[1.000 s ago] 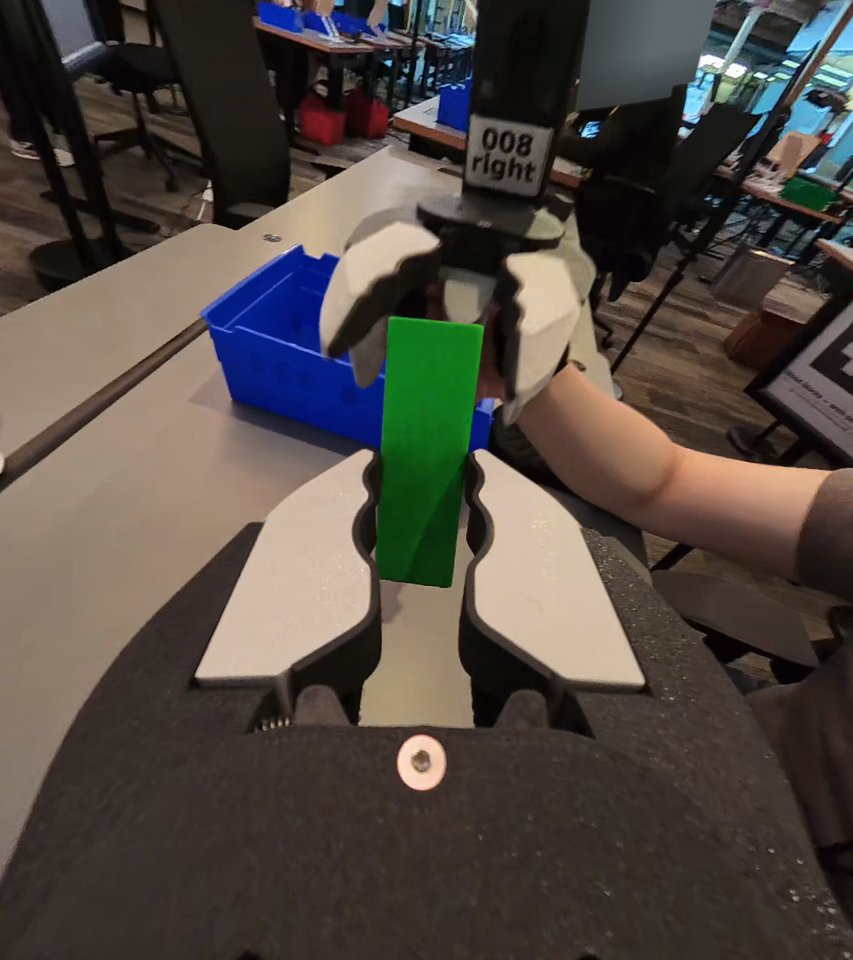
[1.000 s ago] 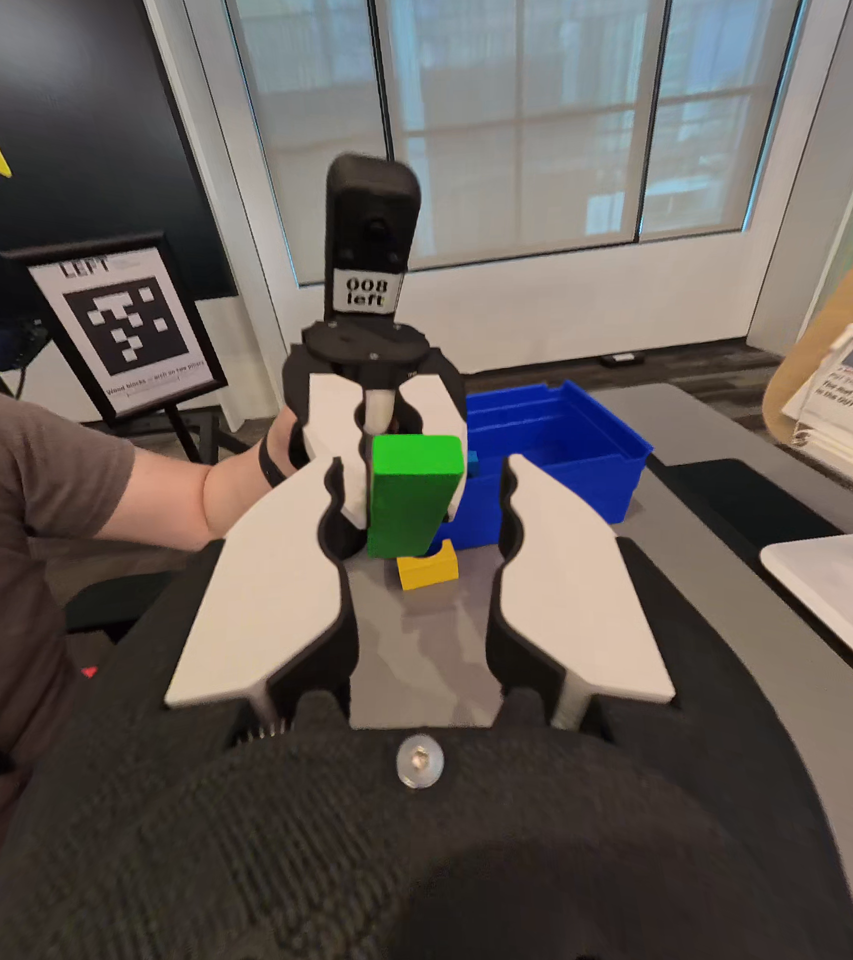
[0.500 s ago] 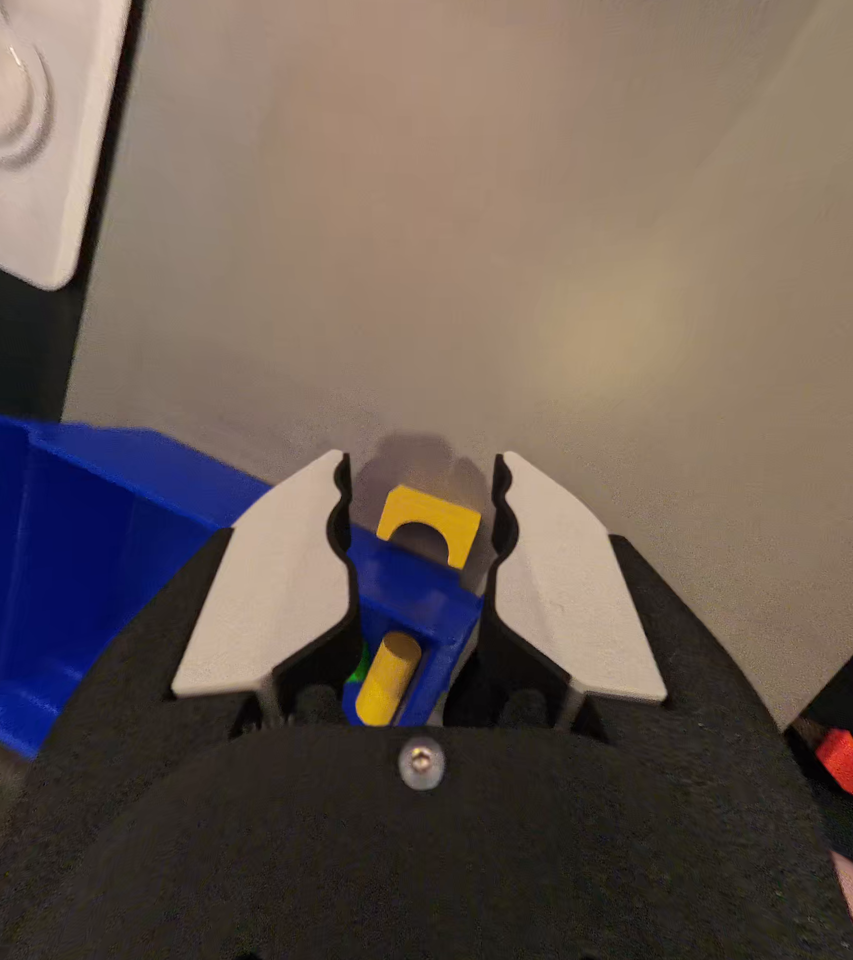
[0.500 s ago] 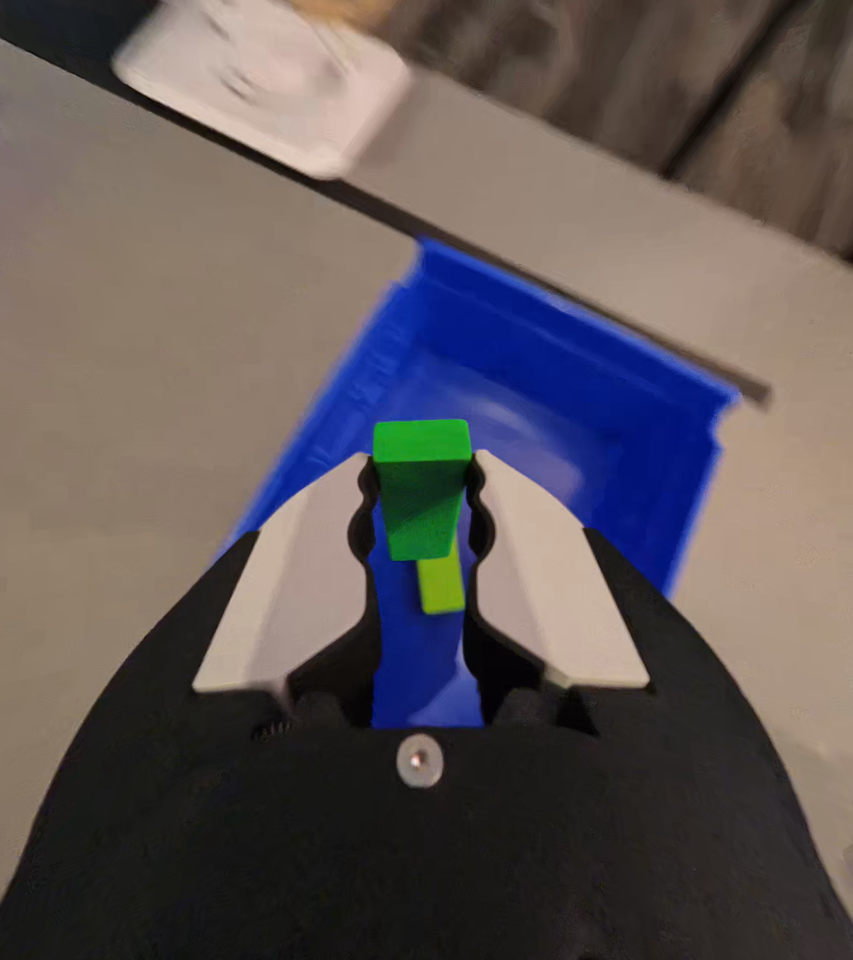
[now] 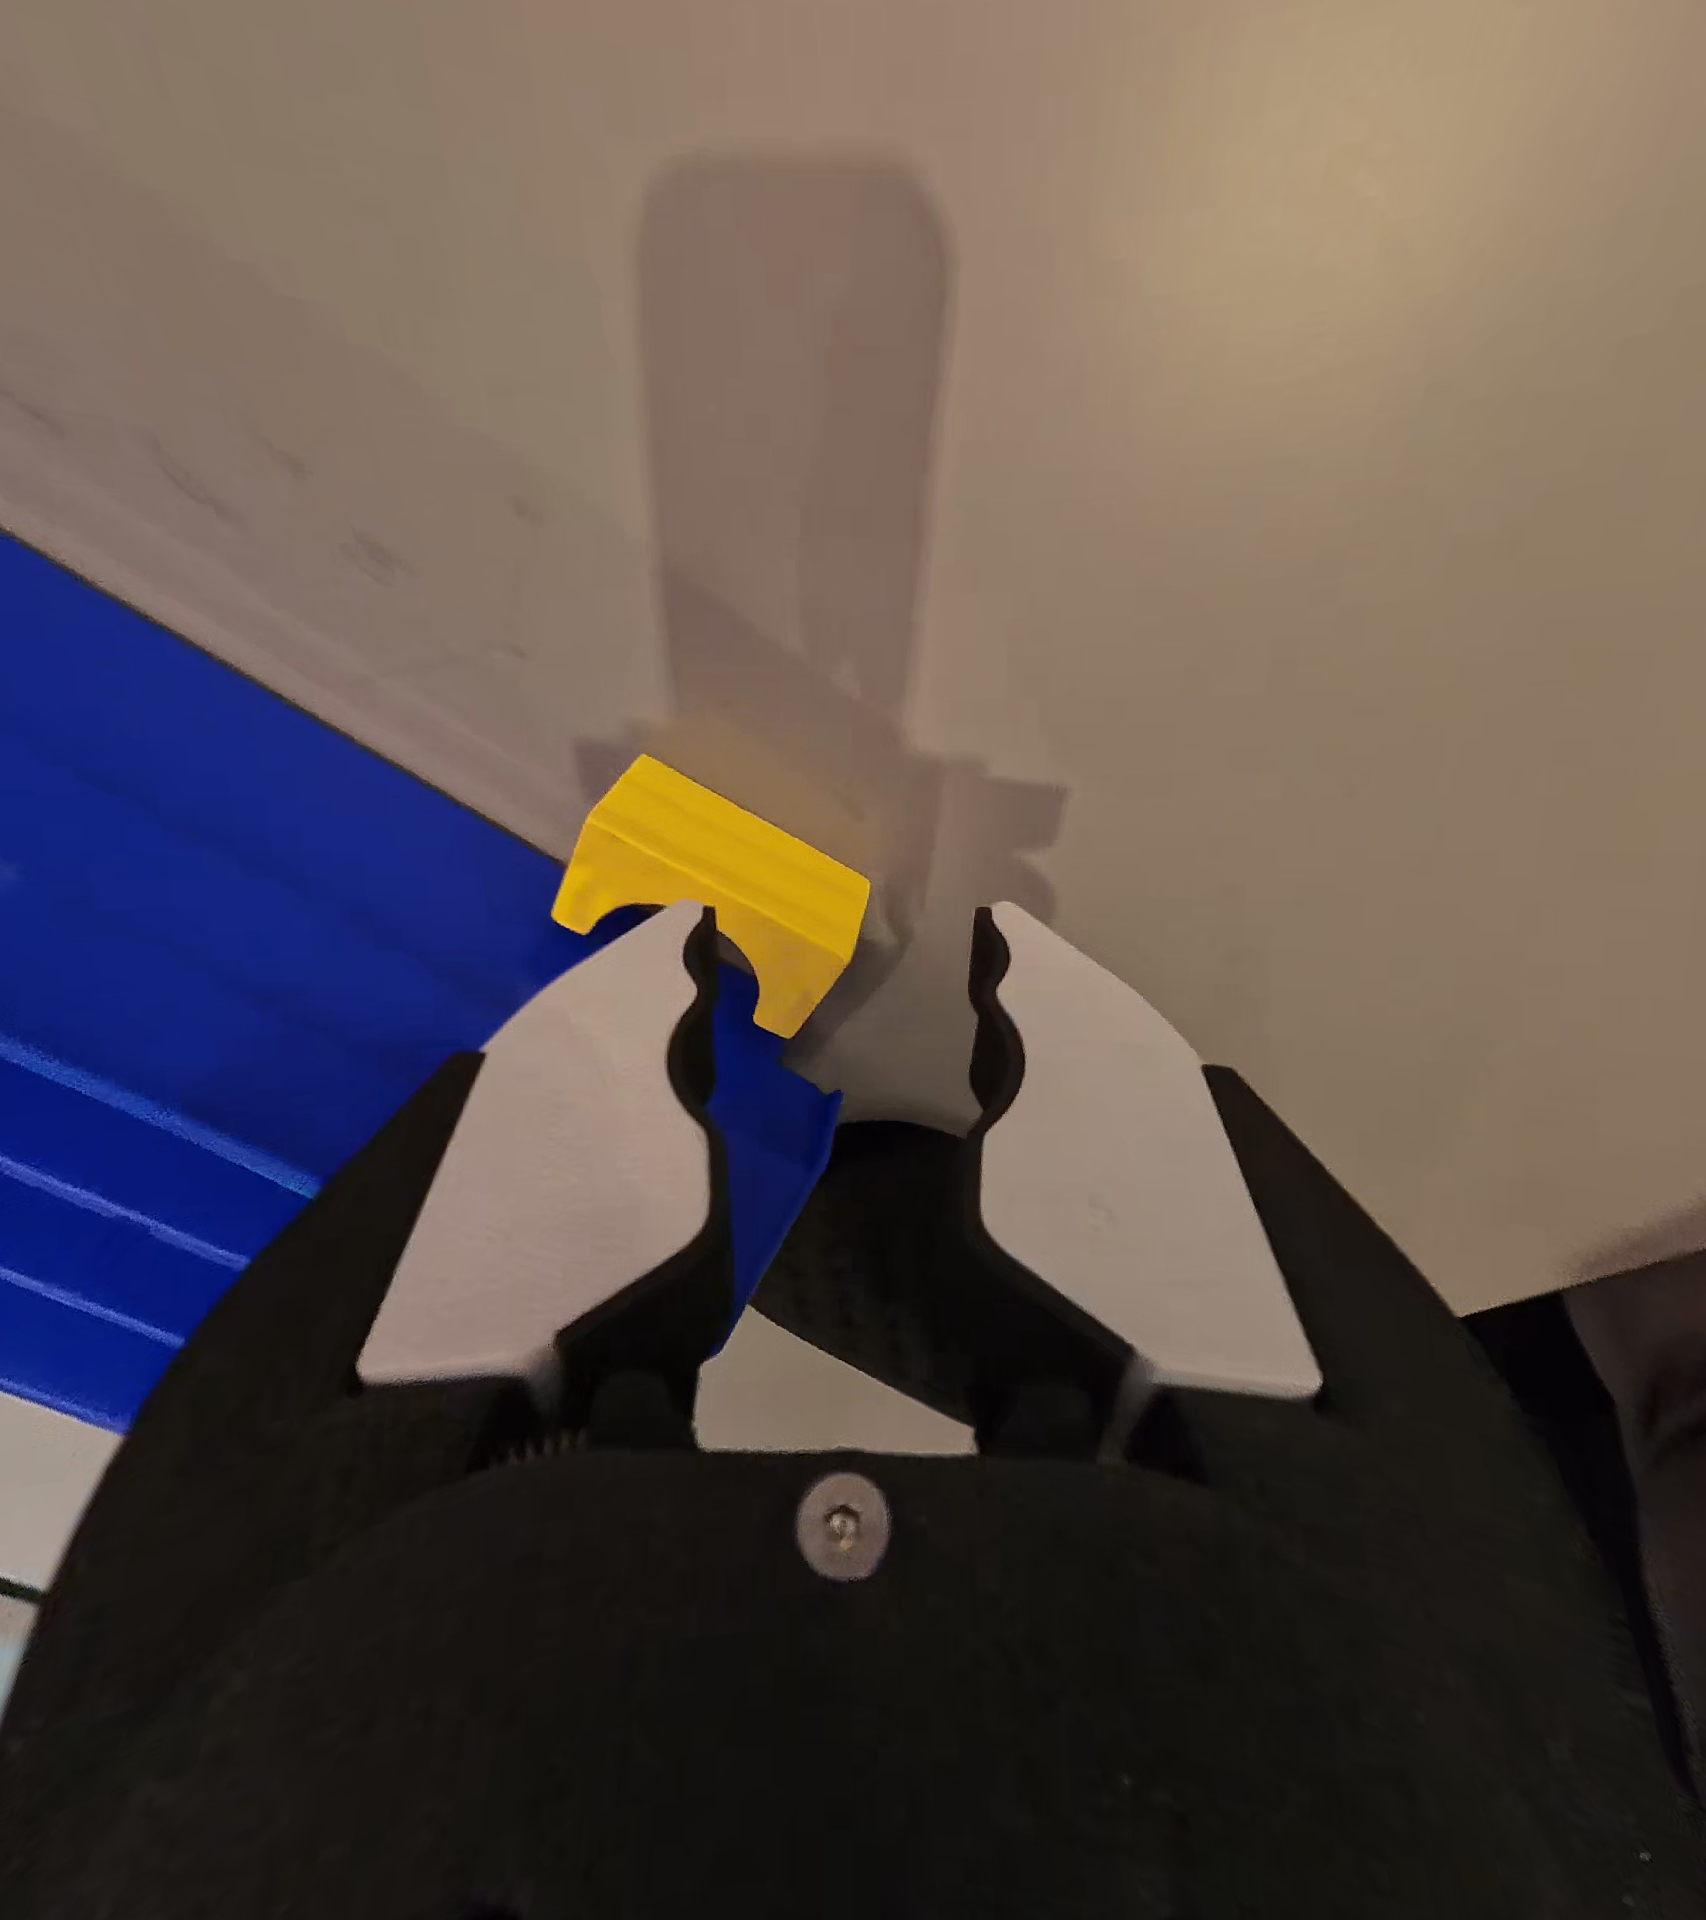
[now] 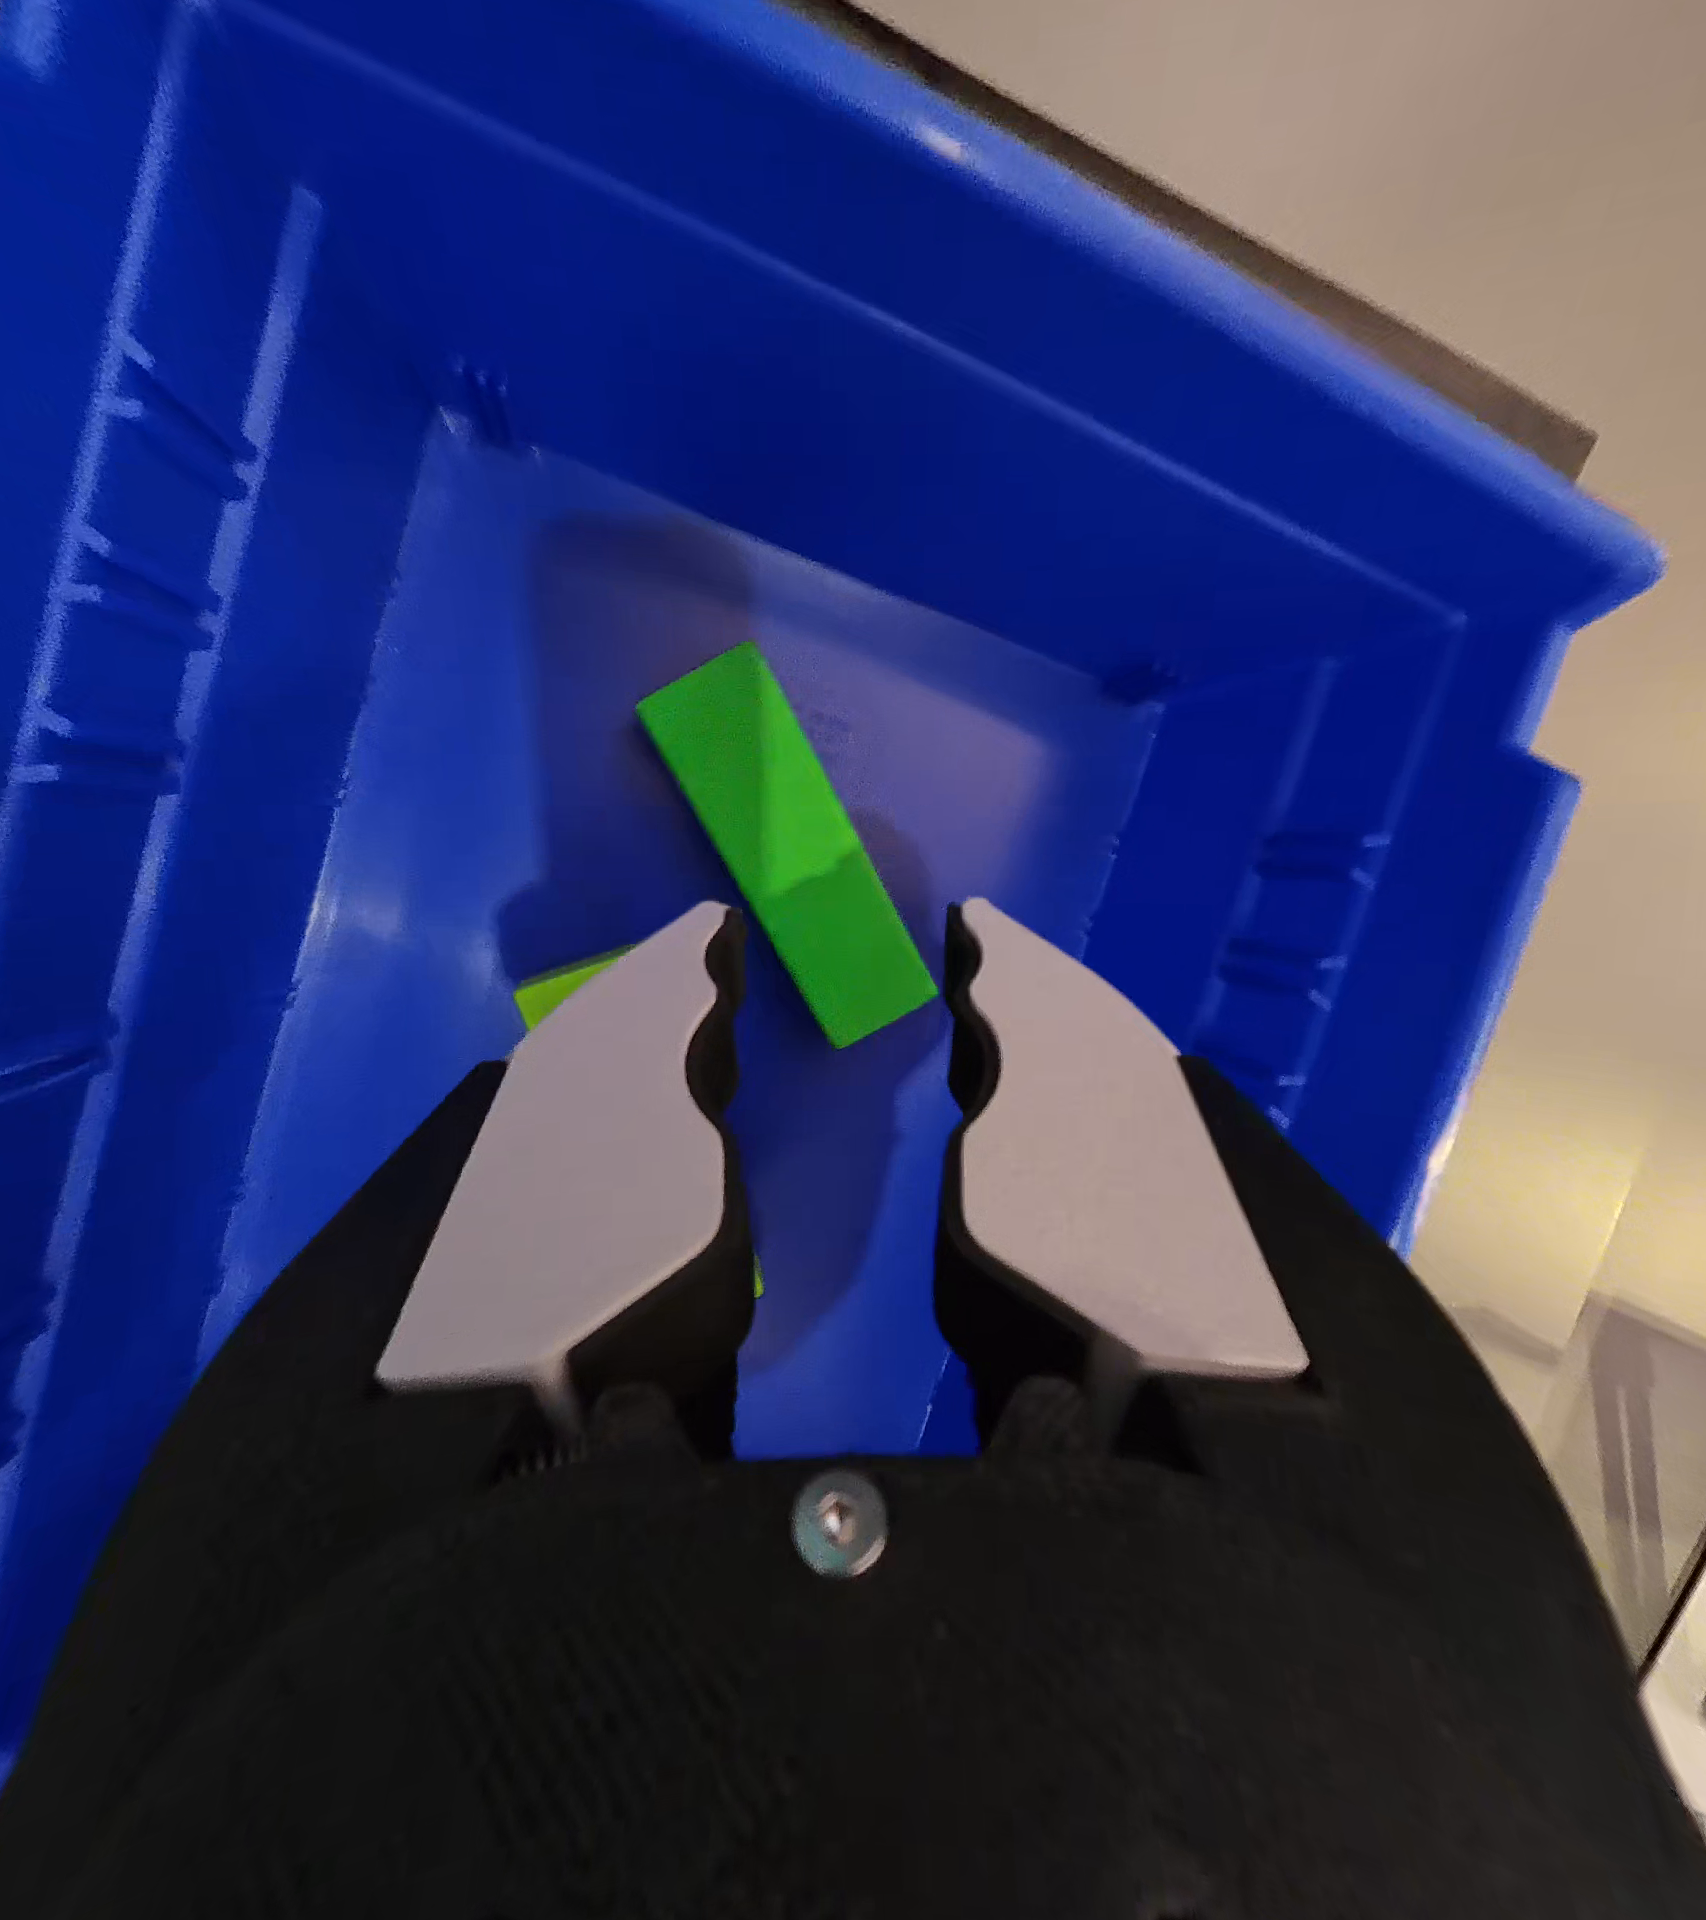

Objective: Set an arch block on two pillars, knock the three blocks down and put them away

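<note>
Beyond right tool (image 6: 841, 920), green block (image 6: 787, 844).

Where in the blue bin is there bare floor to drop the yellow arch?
Bare floor lies between the green block and the blue bin's far wall, and along its left wall. It is crowded under the right gripper, where a lighter green block also lies.

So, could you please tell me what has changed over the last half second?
The right gripper opened and let go of the green block, which now lies flat in the blue bin. The left gripper came closer to the yellow arch block. That block stays on the table, untouched.
</note>
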### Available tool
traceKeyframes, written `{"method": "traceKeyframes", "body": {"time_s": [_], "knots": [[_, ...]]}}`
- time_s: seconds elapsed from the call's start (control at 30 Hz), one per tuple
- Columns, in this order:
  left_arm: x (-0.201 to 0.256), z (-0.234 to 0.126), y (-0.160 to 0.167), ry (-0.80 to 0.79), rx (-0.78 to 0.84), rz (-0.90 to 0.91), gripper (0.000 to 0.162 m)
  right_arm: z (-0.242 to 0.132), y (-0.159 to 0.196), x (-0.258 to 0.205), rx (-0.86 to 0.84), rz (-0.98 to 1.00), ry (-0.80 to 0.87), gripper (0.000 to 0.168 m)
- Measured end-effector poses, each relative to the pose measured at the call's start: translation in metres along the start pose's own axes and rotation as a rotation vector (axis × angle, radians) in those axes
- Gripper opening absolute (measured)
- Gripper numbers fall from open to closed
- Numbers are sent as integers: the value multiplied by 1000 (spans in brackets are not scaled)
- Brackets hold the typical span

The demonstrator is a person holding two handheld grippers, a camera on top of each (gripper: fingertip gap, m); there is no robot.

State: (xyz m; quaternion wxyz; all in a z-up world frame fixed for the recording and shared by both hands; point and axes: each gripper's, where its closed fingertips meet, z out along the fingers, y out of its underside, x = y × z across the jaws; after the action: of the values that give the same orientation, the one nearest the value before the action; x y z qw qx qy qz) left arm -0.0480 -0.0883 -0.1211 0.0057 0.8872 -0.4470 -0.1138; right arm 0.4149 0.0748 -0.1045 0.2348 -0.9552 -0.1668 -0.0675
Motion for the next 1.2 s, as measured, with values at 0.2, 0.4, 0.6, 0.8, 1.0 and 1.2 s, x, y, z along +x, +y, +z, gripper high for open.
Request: {"method": "traceKeyframes", "body": {"time_s": [0.2, 0.4, 0.6, 0.8, 1.0, 1.2], "knots": [[-12, 13, 3, -26, -65, -134, 43, -11, -9, -4, 63, -28, -21, 39], [-15, 20, 7, -43, -116, -162, 43, -6, -2, -4, 32, -59, -31, 39], [-12, 14, 15, -60, -134, -149, 36, -3, 1, -7, 6, -91, -25, 39], [-13, 17, 15, -31, -134, -195, 40, -2, -2, -14, 15, -121, -44, 39], [-8, 23, 17, 41, -155, -246, 44, -4, -7, -17, 44, -115, -69, 38], [-8, 30, 22, 56, -207, -242, 48, -2, -5, -18, 34, -125, -74, 39]]}}
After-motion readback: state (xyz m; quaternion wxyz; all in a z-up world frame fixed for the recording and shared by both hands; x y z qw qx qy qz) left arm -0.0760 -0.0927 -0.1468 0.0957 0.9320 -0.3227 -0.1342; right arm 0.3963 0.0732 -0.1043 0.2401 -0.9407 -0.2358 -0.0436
